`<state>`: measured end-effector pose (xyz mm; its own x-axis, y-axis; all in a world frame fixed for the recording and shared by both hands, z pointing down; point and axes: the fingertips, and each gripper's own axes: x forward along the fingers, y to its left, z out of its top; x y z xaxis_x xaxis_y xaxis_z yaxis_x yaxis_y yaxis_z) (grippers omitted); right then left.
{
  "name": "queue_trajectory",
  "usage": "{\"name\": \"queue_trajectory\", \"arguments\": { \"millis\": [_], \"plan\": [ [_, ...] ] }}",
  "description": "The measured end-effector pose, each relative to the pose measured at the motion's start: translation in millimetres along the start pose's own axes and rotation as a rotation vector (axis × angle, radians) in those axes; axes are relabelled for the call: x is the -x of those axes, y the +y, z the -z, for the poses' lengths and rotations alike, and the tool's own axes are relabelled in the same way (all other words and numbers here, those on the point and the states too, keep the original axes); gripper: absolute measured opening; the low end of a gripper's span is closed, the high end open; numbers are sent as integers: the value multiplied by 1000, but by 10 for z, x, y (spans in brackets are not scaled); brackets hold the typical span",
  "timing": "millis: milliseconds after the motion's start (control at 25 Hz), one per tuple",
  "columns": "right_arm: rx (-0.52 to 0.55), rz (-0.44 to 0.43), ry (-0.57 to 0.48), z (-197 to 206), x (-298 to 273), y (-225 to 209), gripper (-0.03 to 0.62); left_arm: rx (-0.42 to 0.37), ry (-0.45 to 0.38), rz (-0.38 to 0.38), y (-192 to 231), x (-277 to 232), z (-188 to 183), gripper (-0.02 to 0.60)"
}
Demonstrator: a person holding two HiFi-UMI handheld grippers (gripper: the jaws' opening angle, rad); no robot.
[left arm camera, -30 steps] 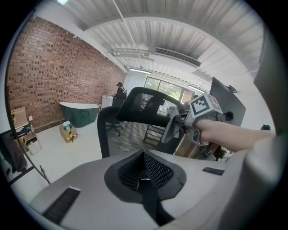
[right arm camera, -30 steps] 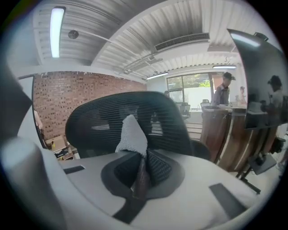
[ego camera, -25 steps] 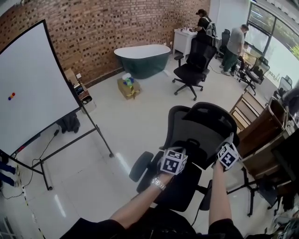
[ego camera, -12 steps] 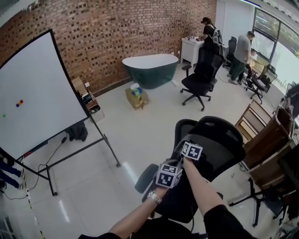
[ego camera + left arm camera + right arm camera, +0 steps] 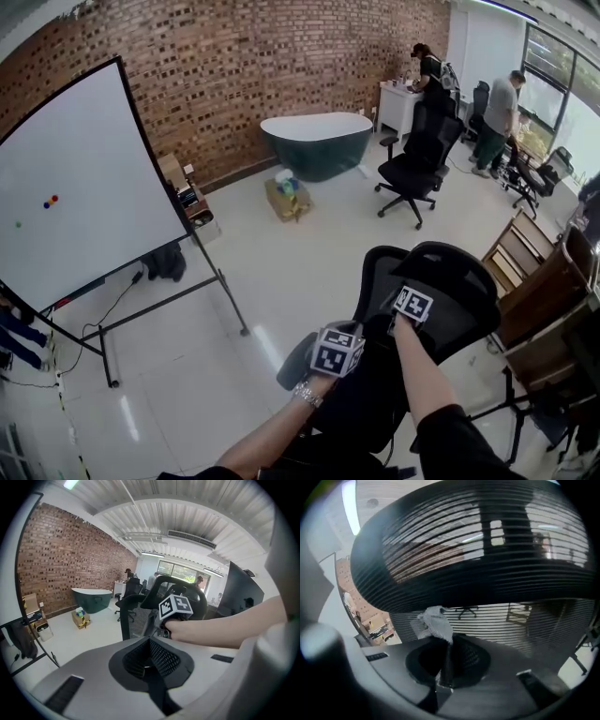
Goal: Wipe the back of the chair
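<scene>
- While the right tool (image 5: 443,643) is clenched on a small pale cloth (image 5: 434,622), it is held close against the mesh back of the black chair (image 5: 455,281).
- The chair stands on the floor at the near right. Its back is upright, long axis running up and down, and its seat reaches toward the near left.
- The cloth sticks up out of the jaws in a bunch, right at the mesh; contact cannot be confirmed.
- The left tool (image 5: 150,654) is clenched on nothing, low and left of the right one, pointing at the chair's back.
- A whiteboard (image 5: 75,197) stands at the left.
</scene>
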<state>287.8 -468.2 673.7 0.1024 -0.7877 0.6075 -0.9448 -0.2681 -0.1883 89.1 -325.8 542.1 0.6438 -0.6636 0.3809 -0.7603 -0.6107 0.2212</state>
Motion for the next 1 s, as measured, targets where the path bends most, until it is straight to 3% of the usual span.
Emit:
{"name": "queue_trajectory", "arguments": {
  "millis": [200, 400, 560, 640, 680, 760, 1000],
  "plan": [
    [-47, 116, -88, -113, 353, -797, 15, -37, -3, 79, -284, -160, -108, 2],
    [62, 331, -59, -25, 808, -1992, 15, -71, 5, 167, -665, -268, -104, 2],
    [-19, 447, -19, 189, 1189, -2805, 15, -74, 16, 216, -840, -327, -28, 2],
    [-42, 502, 7, 310, 1334, -2970, 15, -68, 29, 210, -820, -327, 19, 2],
    [-46, 472, 8, 354, 1311, -2886, 15, -65, 30, 205, -801, -320, 26, 2],
    [-23, 323, -33, 355, 1091, -2449, 15, -61, 20, 196, -758, -310, 14, 2],
    [62, -9, -55, 438, 491, -715, 15, -55, 28, 138, -572, -218, 63, 2]
  ]
}}
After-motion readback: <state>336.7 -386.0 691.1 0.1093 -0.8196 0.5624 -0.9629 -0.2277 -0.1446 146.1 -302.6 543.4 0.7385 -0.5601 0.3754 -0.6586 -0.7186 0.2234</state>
